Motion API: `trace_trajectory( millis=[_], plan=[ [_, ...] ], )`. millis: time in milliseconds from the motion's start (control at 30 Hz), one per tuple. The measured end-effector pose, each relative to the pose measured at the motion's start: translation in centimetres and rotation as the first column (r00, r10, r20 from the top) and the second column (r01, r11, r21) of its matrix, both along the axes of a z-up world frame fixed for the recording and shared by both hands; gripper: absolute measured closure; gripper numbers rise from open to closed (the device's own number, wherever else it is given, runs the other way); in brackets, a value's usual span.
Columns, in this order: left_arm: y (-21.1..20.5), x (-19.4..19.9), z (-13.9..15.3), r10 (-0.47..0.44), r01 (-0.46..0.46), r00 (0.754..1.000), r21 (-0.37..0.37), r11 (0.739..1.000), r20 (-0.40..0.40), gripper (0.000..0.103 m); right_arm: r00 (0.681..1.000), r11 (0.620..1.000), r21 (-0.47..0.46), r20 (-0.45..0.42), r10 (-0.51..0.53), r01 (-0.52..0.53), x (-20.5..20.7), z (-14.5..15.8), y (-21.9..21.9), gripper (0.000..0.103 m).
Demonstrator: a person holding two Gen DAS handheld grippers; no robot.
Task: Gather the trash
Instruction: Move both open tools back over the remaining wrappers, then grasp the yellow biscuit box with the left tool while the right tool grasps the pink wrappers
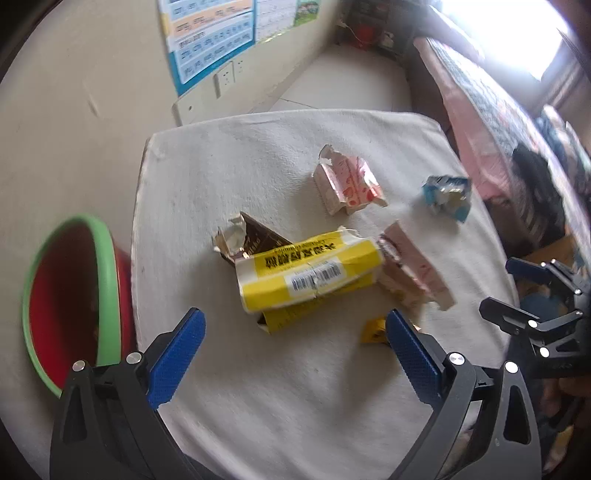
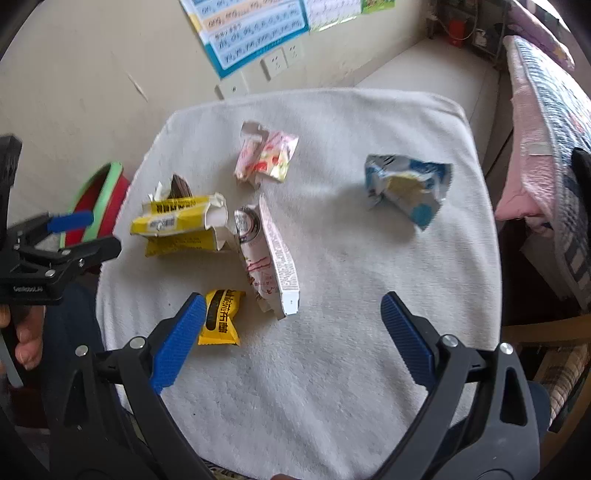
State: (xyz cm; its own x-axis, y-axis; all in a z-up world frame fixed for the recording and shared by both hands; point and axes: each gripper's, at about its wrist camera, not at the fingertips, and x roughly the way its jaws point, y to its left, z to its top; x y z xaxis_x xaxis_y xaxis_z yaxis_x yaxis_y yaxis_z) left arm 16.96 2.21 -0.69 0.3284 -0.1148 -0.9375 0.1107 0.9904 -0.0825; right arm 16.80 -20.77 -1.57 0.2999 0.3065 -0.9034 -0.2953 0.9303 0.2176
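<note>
Scattered trash is shown lying on a white towel-covered surface (image 2: 332,369). Near the centre, a crushed yellow carton (image 2: 177,218) is seen resting on a flattened yellow piece, with a torn brown wrapper (image 1: 255,236) tucked behind it. Just beside the yellow carton, on its right, a flattened pink-and-white carton (image 2: 267,266) lies lengthwise, touching or nearly touching it. Farther back, a crumpled pink wrapper (image 2: 264,157) is set apart from the pile, and a crumpled blue-and-white packet (image 2: 410,188) lies well apart toward the right edge. A small yellow sachet (image 2: 221,317) is placed nearest the viewer, just beside the left finger of the right gripper (image 2: 291,332). The fingers of the right gripper are spread wide above the surface, holding nothing. The left gripper (image 1: 295,350) is likewise held with its fingers parted and empty, poised over the yellow carton. Off the left edge of the surface, a red bowl with a green rim (image 1: 66,295) is seen tilted. A poster (image 2: 255,29) hangs on the wall behind.
</note>
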Motion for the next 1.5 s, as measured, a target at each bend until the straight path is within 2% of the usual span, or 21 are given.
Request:
trace_trajectory(
  millis=[233, 400, 533, 600, 667, 700, 767, 833, 933, 1033, 1067, 1100, 1200, 1500],
  plan=[
    [-1.0, 1.8, -2.4, -0.083, 0.085, 0.996, 0.062, 0.994, -0.031, 0.01, 0.998, 0.998, -0.039, -0.039, 0.053, -0.055, 1.1, -2.3, 2.1, 0.009],
    [-2.6, 2.4, -4.1, -0.184, 0.189, 0.982, 0.179, 0.966, -0.043, 0.013, 0.996, 0.995, -0.073, -0.069, 0.063, -0.068, 2.4, -4.4, 3.1, 0.01],
    [-3.3, 2.6, -5.0, -0.228, 0.236, 0.972, 0.217, 0.947, -0.062, 0.017, 0.992, 0.991, -0.092, -0.082, 0.093, -0.101, 2.9, -5.4, 4.1, 0.01],
    [-3.4, 2.8, -5.4, -0.231, 0.241, 0.97, 0.215, 0.946, -0.07, 0.022, 0.99, 0.986, -0.11, -0.08, 0.113, -0.122, 3.1, -5.9, 4.7, 0.01],
    [-3.3, 2.9, -5.5, -0.224, 0.233, 0.972, 0.222, 0.947, -0.064, 0.025, 0.989, 0.984, -0.122, -0.083, 0.124, -0.133, 3.4, -6.3, 5.0, 0.016],
    [-3.2, 3.0, -5.5, -0.219, 0.227, 0.974, 0.222, 0.948, -0.062, 0.03, 0.988, 0.984, -0.119, -0.089, 0.126, -0.137, 3.6, -6.5, 5.2, 0.021],
    [-3.0, 3.0, -5.4, -0.212, 0.219, 0.976, 0.211, 0.952, -0.057, 0.031, 0.986, 0.984, -0.106, -0.101, 0.131, -0.142, 3.8, -6.9, 5.4, 0.032],
    [-2.8, 3.0, -5.3, -0.209, 0.216, 0.976, 0.198, 0.956, -0.052, 0.033, 0.985, 0.985, -0.1, -0.11, 0.132, -0.143, 3.8, -7.3, 5.4, 0.051],
    [-2.6, 2.8, -5.3, -0.212, 0.218, 0.976, 0.193, 0.957, -0.052, 0.042, 0.986, 0.987, -0.087, -0.111, 0.127, -0.137, 3.7, -7.1, 5.2, 0.063],
    [-2.4, 2.6, -5.2, -0.213, 0.22, 0.975, 0.181, 0.959, -0.056, 0.046, 0.987, 0.989, -0.075, -0.106, 0.121, -0.129, 3.5, -6.6, 4.6, 0.068],
    [-2.3, 2.6, -5.2, -0.215, 0.221, 0.975, 0.181, 0.958, -0.056, 0.055, 0.988, 0.99, -0.069, -0.103, 0.116, -0.123, 3.4, -6.3, 4.3, 0.069],
    [-2.3, 2.5, -5.1, -0.213, 0.22, 0.976, 0.187, 0.958, -0.056, 0.068, 0.989, 0.991, -0.062, -0.101, 0.11, -0.117, 3.3, -6.1, 4.1, 0.069],
    [-2.1, 2.2, -4.7, -0.208, 0.216, 0.976, 0.139, 0.966, -0.066, 0.076, 0.992, 0.994, -0.049, -0.091, 0.093, -0.098, 3.0, -5.4, 3.1, 0.07],
    [-1.6, 1.0, -3.7, -0.177, 0.18, 0.982, 0.032, 0.983, -0.069, 0.084, 0.998, 0.999, -0.023, -0.052, 0.045, -0.047, 2.1, -3.4, 1.3, 0.07]
  ],
)
